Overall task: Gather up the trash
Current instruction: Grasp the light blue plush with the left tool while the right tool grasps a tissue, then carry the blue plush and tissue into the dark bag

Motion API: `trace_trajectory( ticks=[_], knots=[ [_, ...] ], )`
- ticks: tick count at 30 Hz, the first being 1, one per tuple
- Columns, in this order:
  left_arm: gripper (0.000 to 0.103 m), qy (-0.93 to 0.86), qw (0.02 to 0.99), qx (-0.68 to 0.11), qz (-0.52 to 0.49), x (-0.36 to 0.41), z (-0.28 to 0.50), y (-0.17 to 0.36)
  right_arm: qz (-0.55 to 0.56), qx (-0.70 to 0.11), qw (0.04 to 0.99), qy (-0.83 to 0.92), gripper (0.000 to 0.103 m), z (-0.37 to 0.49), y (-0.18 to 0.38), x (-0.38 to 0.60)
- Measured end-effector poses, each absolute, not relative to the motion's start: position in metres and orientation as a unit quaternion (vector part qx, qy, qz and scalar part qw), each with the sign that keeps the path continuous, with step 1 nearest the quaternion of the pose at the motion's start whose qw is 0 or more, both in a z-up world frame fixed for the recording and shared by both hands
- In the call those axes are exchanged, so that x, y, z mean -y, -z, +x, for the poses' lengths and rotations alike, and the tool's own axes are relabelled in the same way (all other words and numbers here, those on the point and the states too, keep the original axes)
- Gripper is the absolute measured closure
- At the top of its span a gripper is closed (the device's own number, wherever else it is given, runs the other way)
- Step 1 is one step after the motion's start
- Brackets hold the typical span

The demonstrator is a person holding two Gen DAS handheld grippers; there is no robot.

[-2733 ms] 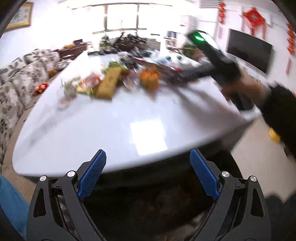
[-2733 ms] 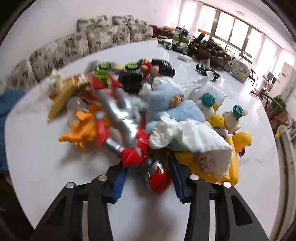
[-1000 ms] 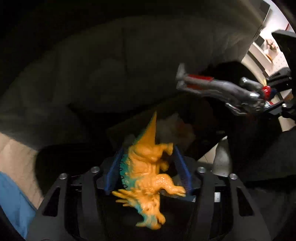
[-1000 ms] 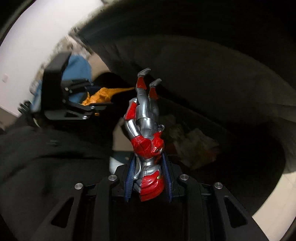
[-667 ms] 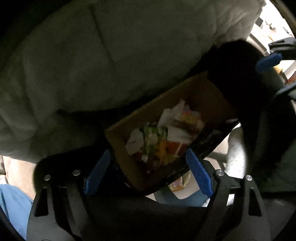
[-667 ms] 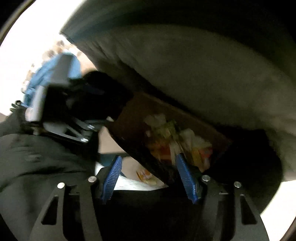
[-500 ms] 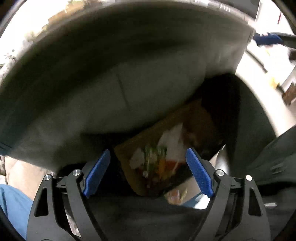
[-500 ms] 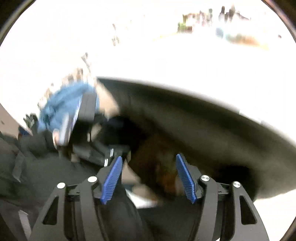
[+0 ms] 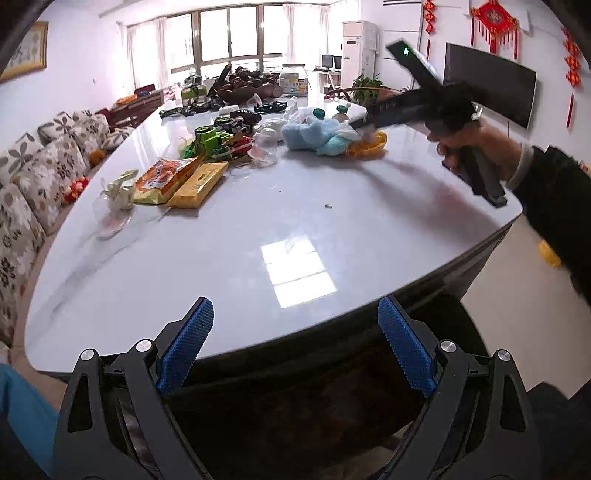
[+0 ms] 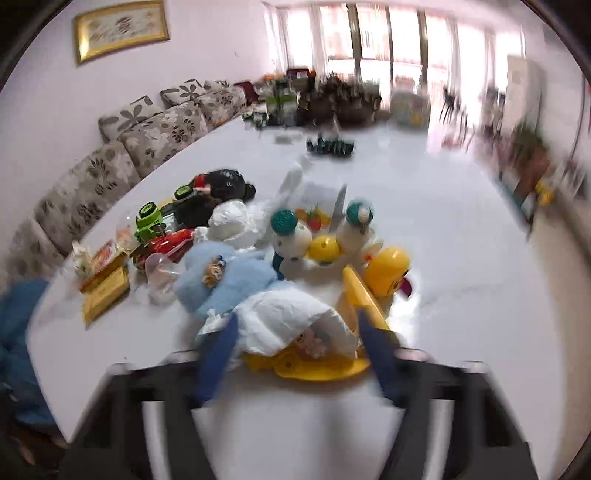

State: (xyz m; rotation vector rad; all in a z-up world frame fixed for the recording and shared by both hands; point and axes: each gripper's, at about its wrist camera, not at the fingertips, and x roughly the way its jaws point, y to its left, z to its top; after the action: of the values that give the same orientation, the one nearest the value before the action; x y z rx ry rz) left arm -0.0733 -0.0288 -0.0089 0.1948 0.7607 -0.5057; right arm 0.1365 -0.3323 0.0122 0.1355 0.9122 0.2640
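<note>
White glossy table [image 9: 258, 229], long and rounded at the near end, with a square of window light mirrored on it. Along one side a grey floral sofa [image 9: 22, 192]; at the far end a row of tall windows [image 9: 240, 33]; on the other wall a dark TV [image 9: 491, 88] and red knot hangings [image 9: 493, 18]. In the right wrist view, a gold-framed picture [image 10: 120, 27] above the sofa.

Heaped mid-table: a pale blue plush [image 10: 229, 280], a yellow plastic toy [image 10: 384, 273], a green toy truck [image 9: 210, 138], and off to the sofa side an orange snack packet [image 9: 166, 177] touching a yellow packet [image 9: 199, 184]. Crumpled white tissue [image 10: 288, 321] draped over the near end of the yellow toy, against the plush.

Left gripper [image 9: 295, 317] hanging over the near table edge, blue pads spread wide and opening, nothing between them. Right gripper [image 10: 295, 332] held in a hand [image 9: 476, 144] with a dark sleeve, reaching to the heap; blue fingers [image 10: 218, 343] smeared by motion, apart on either side of the tissue and closing in, contact not clear.

Below the table edge, only a dark space, contents impossible to make out. Far end of the room blurred in the right wrist view. Print on both packets too small to read
</note>
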Motion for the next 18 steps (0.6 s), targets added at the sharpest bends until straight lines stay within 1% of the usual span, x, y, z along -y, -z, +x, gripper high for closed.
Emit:
trace_trajectory(
  ticks=[1, 2, 4, 6, 10, 15, 18],
  knots=[
    [0.015, 0.246, 0.892, -0.368, 0.093, 0.030, -0.068, 0.006, 0.086, -0.435, 0.886, -0.135, 0.095, 0.130, -0.012, 0.335],
    [0.015, 0.243, 0.892, -0.369, 0.097, 0.036, -0.060, 0.004, 0.092, -0.427, 0.887, -0.147, 0.100, 0.118, -0.017, 0.336],
    [0.015, 0.234, 0.895, -0.367, 0.100, 0.048, -0.042, -0.001, 0.091, -0.392, 0.901, -0.161, 0.100, 0.084, -0.031, 0.338],
    [0.015, 0.219, 0.899, -0.367, 0.096, 0.065, -0.014, -0.008, 0.121, -0.357, 0.910, -0.175, 0.100, 0.047, -0.045, 0.350],
    [0.015, 0.222, 0.895, -0.383, 0.058, 0.118, 0.057, -0.016, 0.159, -0.311, 0.922, -0.166, 0.100, -0.014, -0.062, 0.375],
    [0.015, 0.186, 0.876, -0.444, -0.025, 0.171, 0.137, -0.003, 0.185, -0.302, 0.924, -0.146, 0.099, -0.063, -0.057, 0.408],
    [0.015, 0.139, 0.870, -0.471, -0.044, 0.188, 0.170, 0.012, 0.177, -0.314, 0.924, -0.126, 0.099, -0.077, -0.042, 0.416]
  ],
)
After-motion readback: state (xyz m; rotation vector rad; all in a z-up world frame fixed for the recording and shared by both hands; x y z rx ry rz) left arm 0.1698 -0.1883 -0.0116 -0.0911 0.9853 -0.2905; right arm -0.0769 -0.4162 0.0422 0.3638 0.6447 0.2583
